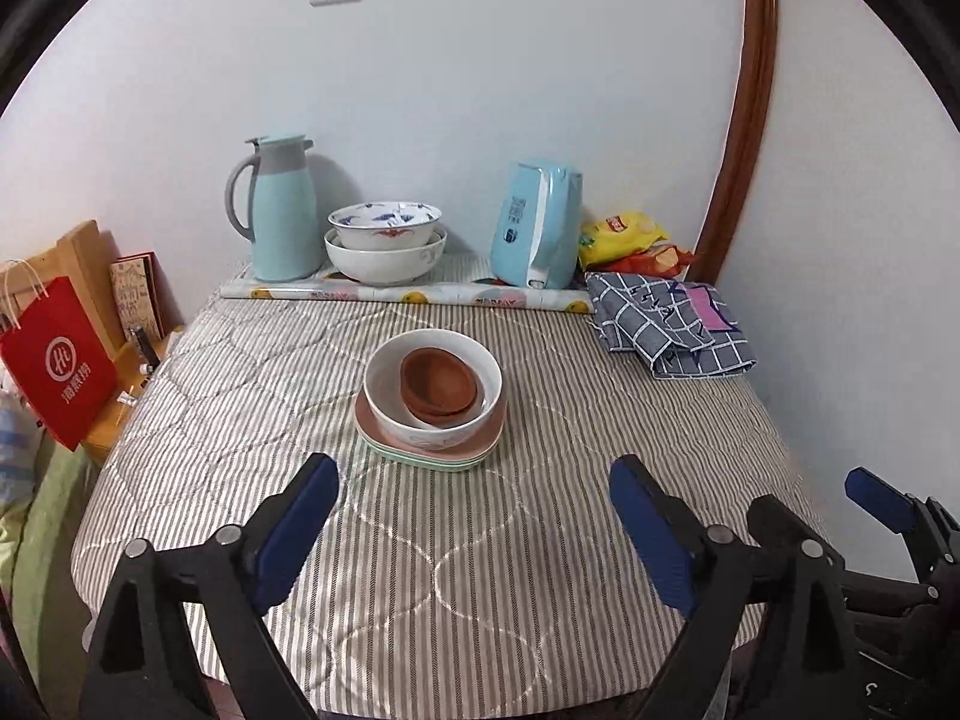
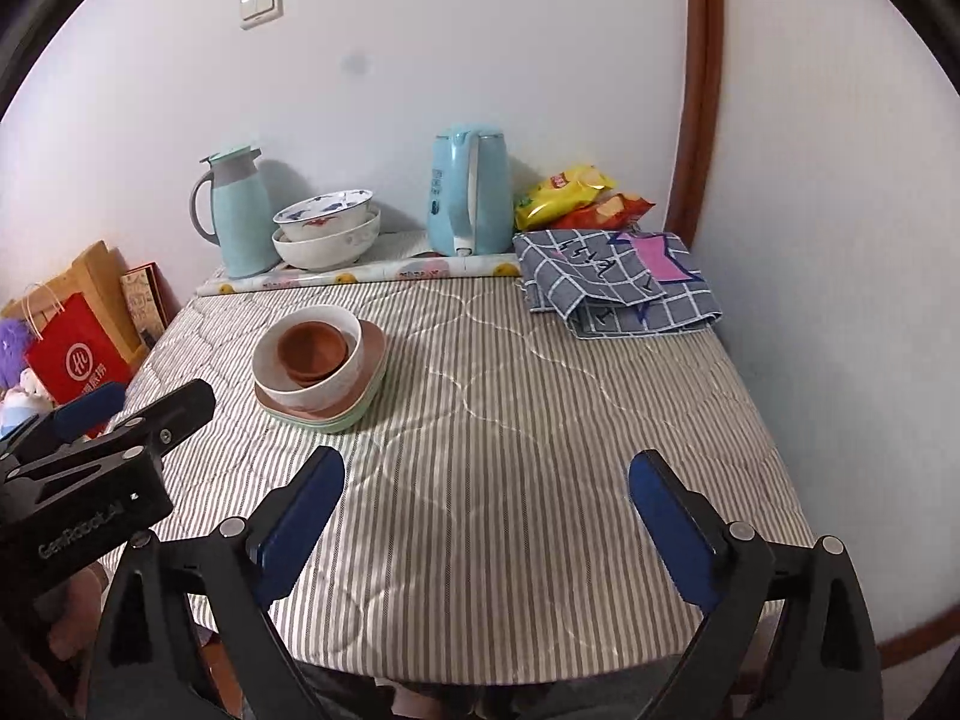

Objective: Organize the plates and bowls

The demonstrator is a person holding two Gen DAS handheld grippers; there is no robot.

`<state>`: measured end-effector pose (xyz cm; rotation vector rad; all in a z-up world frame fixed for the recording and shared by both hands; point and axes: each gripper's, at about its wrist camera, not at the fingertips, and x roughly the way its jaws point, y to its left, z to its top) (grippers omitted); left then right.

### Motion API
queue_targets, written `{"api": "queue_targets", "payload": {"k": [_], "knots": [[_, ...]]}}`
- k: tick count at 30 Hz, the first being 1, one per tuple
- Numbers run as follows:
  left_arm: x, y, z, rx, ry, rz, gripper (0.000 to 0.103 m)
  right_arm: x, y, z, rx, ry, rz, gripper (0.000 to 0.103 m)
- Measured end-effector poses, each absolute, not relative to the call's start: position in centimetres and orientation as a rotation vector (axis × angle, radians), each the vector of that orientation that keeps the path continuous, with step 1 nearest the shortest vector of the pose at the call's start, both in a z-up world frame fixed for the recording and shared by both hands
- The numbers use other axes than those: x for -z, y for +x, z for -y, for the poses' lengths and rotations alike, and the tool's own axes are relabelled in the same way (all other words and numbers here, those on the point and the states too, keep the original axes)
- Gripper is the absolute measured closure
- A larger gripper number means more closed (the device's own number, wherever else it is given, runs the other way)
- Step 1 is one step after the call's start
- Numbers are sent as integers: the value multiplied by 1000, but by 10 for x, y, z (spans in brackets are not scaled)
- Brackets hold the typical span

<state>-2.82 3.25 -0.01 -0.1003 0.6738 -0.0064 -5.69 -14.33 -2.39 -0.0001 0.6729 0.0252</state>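
A white bowl [image 1: 433, 384] holding two nested brown bowls [image 1: 441, 385] sits on stacked pink and green plates [image 1: 432, 450] mid-table. The same stack shows in the right wrist view: white bowl [image 2: 309, 363], brown bowls [image 2: 312, 351], plates [image 2: 354, 414]. Two more nested white bowls [image 1: 385, 246] [image 2: 327, 231] stand at the back by the wall. My left gripper [image 1: 474, 492] is open and empty, near the table's front, short of the stack. My right gripper [image 2: 486, 486] is open and empty over the front right; it also shows in the left wrist view [image 1: 828, 498].
A blue thermos jug [image 1: 276, 210], a blue kettle [image 1: 537, 225], snack packets [image 1: 624, 237] and a folded checked cloth [image 1: 666, 324] line the back. A rolled sheet [image 1: 408, 294] lies before them. A red bag [image 1: 57, 360] stands left of the striped table cover [image 1: 480, 570].
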Motion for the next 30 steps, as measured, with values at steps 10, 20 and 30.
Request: {"api": "queue_targets", "payload": {"k": [10, 20, 30], "knots": [[-3, -36, -33, 5, -102, -677, 8, 13, -75, 151, -9, 9, -637, 8], [0, -37, -32, 3, -103, -684, 8, 14, -78, 152, -8, 6, -643, 8], [1, -38, -36, -3, -109, -687, 8, 16, -78, 153, -12, 24, -646, 8]]}}
